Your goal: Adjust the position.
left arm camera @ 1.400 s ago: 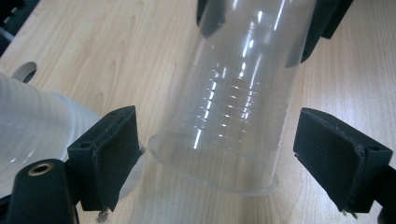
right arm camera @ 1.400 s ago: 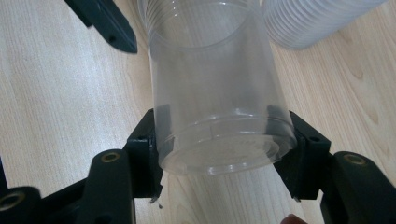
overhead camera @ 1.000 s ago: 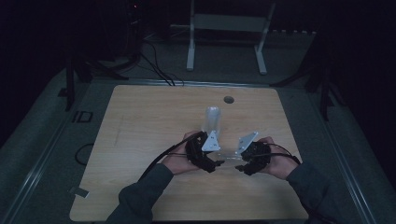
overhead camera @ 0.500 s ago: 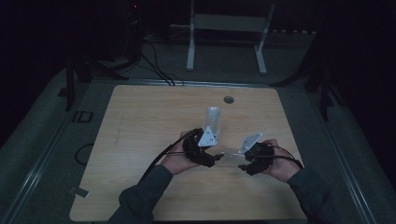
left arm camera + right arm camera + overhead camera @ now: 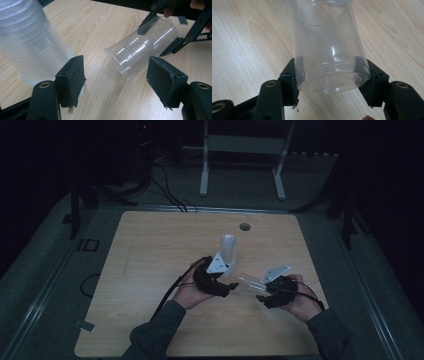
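The right hand-held gripper (image 5: pixel 332 75) pinches a single clear plastic cup (image 5: pixel 328 47) near its base, one black pad on each side of the wall, the cup's open mouth pointing away from it toward 12 o'clock in the right gripper view; in the high view this hand-held gripper (image 5: pixel 265 292) sits at about 4 o'clock on the worktop (image 5: pixel 150 245), with the cup (image 5: pixel 247 282) lying tilted and reaching toward 10 o'clock, held clear of the wood; the left hand-held gripper (image 5: pixel 116 75) has its jaws spread with nothing pressed between the pads, having just been closing part of the way; in its own view the cup's rim (image 5: pixel 120 63) hangs in the gap between the two pads, touching neither; a tall stack of clear cups (image 5: pixel 30 42) stands mouth-down at 10 o'clock, just beside the left pad; in the high view the left hand-held gripper (image 5: pixel 225 285) lies just at 6 o'clock of that stack (image 5: pixel 228 250), near the middle of the worktop; a small round hole (image 5: pixel 244 226) sits toward the far edge at 12 o'clock.
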`<state>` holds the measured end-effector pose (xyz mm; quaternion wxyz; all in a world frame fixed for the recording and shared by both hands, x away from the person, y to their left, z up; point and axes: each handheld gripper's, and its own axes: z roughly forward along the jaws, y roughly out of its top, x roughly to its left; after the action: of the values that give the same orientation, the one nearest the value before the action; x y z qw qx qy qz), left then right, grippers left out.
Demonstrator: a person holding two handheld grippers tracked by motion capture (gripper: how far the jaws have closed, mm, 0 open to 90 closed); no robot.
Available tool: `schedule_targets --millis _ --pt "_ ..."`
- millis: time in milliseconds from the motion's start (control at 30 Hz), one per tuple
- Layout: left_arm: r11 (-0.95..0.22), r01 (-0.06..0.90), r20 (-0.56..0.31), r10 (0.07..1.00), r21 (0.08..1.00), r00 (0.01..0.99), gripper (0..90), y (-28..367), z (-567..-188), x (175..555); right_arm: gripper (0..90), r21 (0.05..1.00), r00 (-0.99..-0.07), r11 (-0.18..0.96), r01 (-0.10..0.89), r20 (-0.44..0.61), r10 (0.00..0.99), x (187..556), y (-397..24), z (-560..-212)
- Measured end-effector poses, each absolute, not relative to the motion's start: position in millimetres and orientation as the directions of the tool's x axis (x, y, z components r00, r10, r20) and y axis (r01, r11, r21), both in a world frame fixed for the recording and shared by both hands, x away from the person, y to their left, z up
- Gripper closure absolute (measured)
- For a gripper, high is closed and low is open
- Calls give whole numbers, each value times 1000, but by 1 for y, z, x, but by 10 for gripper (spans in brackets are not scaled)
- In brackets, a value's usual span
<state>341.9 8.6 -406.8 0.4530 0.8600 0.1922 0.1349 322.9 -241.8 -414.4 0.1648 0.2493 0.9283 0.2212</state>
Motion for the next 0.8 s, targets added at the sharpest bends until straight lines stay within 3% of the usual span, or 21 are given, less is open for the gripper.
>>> schedule_targets --millis 800 --pt "-459 265 -7 490 848 871 289 12 -410 344 413 645 -717 613 456 -141 683 311 -247 -421"
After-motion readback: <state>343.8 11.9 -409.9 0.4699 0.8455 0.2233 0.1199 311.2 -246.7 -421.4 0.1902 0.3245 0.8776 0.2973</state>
